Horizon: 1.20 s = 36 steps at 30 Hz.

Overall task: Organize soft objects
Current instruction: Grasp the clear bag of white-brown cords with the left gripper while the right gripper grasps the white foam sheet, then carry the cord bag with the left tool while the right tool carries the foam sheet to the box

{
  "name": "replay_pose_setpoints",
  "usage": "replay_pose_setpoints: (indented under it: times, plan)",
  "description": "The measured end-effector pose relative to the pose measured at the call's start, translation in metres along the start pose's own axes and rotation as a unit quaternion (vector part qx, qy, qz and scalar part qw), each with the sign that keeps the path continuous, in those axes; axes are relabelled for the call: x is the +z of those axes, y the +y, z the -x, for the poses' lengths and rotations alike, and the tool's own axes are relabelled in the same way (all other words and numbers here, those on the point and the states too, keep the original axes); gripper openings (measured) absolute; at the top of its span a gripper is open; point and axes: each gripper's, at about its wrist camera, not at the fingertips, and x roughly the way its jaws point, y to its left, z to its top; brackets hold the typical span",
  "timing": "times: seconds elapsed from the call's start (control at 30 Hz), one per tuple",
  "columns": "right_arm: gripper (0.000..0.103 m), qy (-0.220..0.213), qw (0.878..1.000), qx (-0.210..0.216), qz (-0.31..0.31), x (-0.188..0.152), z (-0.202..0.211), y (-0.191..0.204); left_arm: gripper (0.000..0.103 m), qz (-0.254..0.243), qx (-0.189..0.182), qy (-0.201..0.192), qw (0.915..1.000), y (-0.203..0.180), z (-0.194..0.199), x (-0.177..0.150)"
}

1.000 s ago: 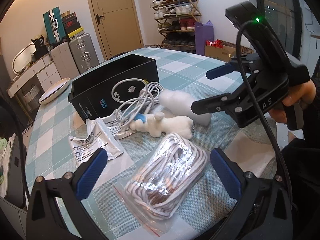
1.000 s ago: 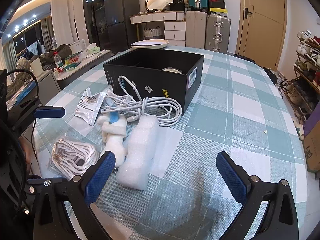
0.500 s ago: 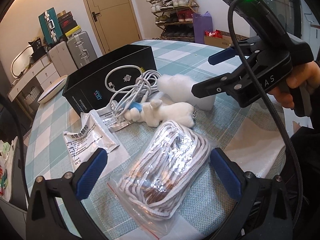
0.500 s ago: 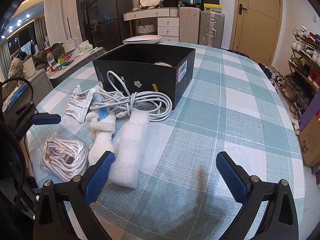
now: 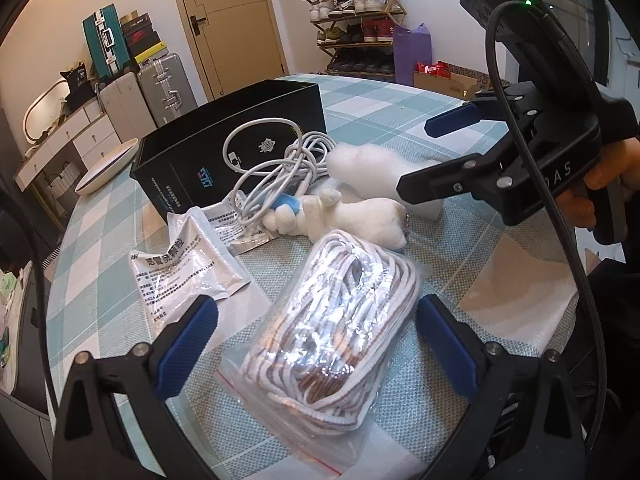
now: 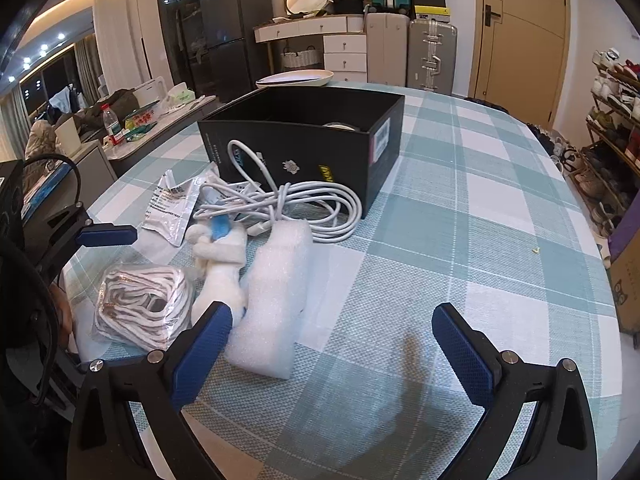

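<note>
A clear zip bag of white and brown cord [image 5: 332,328] lies on the checked tablecloth between the fingers of my left gripper [image 5: 318,340]. Its jaws are closing and the pads stand just off the bag's sides. Beyond the bag lie a white plush toy [image 5: 348,216], a white foam piece [image 5: 368,168] and a coiled white cable [image 5: 276,168]. My right gripper [image 6: 334,344] is open over bare cloth, its left finger beside the foam piece [image 6: 276,292] and the plush toy [image 6: 222,264]. The bag [image 6: 140,308] shows at left there.
An open black box [image 5: 224,136] stands behind the cable, with two silver sachets [image 5: 180,268] to its left. A white dish [image 5: 106,166] sits near the table's far edge. The right half of the table [image 6: 500,220] carries only the cloth. A hand holds the right gripper's handle [image 5: 600,192].
The left gripper has come closer to the cord bag, which now fills more of its view, and its fingers have narrowed slightly. The right gripper has hardly shifted.
</note>
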Motion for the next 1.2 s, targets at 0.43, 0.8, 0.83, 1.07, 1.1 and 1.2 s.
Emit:
replay_pose_setpoints:
  times: [0.43,0.8,0.83,1.07,1.1,1.2]
  plan:
    - [0.065,-0.002,0.999,0.033,-0.013,0.002,-0.004,0.001,0.062,0.006,-0.037,-0.003,0.9993,0.0,0.004,-0.001]
    - [0.022,-0.01,0.999,0.046,-0.012,0.002,-0.004,0.003,0.036,0.014,-0.06,-0.011,0.998,0.003,0.011,-0.001]
    - [0.022,-0.011,0.999,0.048,-0.009,0.002,-0.004,0.004,0.036,0.014,-0.062,-0.012,0.9979,0.003,0.013,-0.001]
    - [0.022,-0.027,0.999,0.044,-0.007,0.004,0.004,0.004,0.036,0.026,-0.068,-0.025,0.997,0.01,0.021,0.001]
    - [0.022,-0.029,0.999,0.044,-0.008,0.005,0.006,0.003,0.036,0.03,-0.069,-0.027,0.9968,0.012,0.022,0.002]
    - [0.022,-0.038,0.998,0.043,-0.011,0.007,0.011,0.0,0.036,0.043,-0.066,-0.036,0.9962,0.017,0.027,0.003]
